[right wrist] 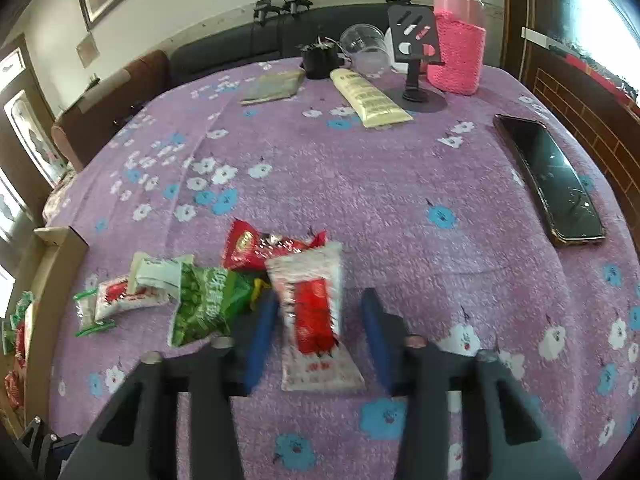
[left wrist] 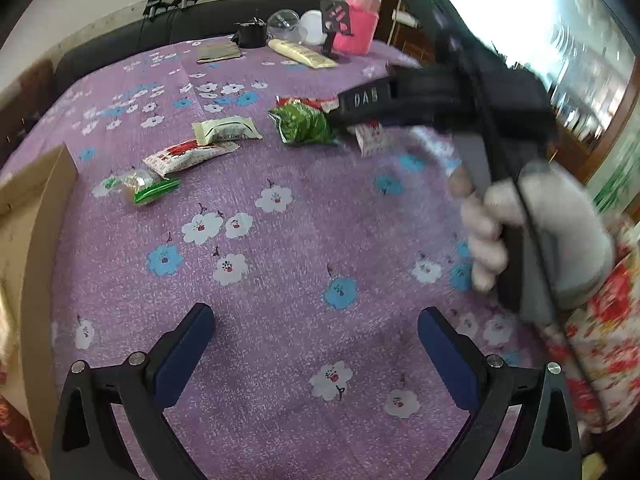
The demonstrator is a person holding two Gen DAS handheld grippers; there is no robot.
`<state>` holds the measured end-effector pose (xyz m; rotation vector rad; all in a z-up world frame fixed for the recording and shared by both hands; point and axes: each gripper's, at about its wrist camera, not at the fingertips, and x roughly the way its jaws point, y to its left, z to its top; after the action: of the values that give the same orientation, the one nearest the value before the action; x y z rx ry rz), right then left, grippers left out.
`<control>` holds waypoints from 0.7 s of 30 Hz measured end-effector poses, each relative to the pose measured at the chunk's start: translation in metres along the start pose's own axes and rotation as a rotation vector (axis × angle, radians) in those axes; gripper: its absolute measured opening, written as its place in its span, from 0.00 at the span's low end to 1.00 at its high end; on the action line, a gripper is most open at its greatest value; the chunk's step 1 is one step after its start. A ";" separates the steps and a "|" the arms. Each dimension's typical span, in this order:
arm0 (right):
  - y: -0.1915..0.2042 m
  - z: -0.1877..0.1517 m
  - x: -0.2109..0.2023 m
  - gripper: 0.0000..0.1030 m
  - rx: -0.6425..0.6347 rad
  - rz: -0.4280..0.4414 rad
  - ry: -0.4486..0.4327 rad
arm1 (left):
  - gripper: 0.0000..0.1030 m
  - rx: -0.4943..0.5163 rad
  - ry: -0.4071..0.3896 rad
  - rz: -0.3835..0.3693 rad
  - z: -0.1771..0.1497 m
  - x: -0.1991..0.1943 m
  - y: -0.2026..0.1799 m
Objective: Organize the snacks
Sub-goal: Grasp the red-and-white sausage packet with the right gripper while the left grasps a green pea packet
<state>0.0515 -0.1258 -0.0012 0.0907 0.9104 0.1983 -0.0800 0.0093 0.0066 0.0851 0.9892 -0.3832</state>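
Several snack packets lie on the purple flowered tablecloth [right wrist: 400, 200]. My right gripper [right wrist: 318, 312] is open, its blue fingers on either side of a white-and-red packet [right wrist: 312, 316] that lies flat between them, not clamped. Left of it are a green packet [right wrist: 204, 304], a red packet [right wrist: 256, 246], a white-green packet [right wrist: 160, 272] and another white-red packet [right wrist: 124, 298]. My left gripper [left wrist: 316, 332] is open and empty, well in front of the snacks. In the left wrist view the right gripper's body [left wrist: 440, 100] reaches over the green packet [left wrist: 304, 126].
A cardboard box [left wrist: 36, 208] stands at the table's left edge; it also shows in the right wrist view [right wrist: 48, 280] with snacks inside. A phone [right wrist: 552, 180] lies at the right. At the back are a pink-sleeved flask [right wrist: 458, 40], a phone stand [right wrist: 416, 60], a cream tube [right wrist: 370, 96] and a plastic cup [right wrist: 366, 48].
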 end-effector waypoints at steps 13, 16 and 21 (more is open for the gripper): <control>-0.039 -0.001 -0.030 0.23 0.155 0.118 -0.018 | 0.83 0.063 -0.040 -0.074 0.083 0.006 0.001; -0.047 0.001 -0.032 0.23 0.180 0.134 -0.018 | 0.83 0.131 -0.054 -0.035 0.112 0.024 -0.007; -0.055 0.003 -0.031 0.23 0.208 0.144 -0.013 | 0.83 0.271 -0.019 0.058 0.132 0.059 -0.024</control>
<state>0.0427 -0.1864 0.0159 0.3513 0.9100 0.2362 0.0458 -0.0614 0.0330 0.3542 0.9098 -0.4625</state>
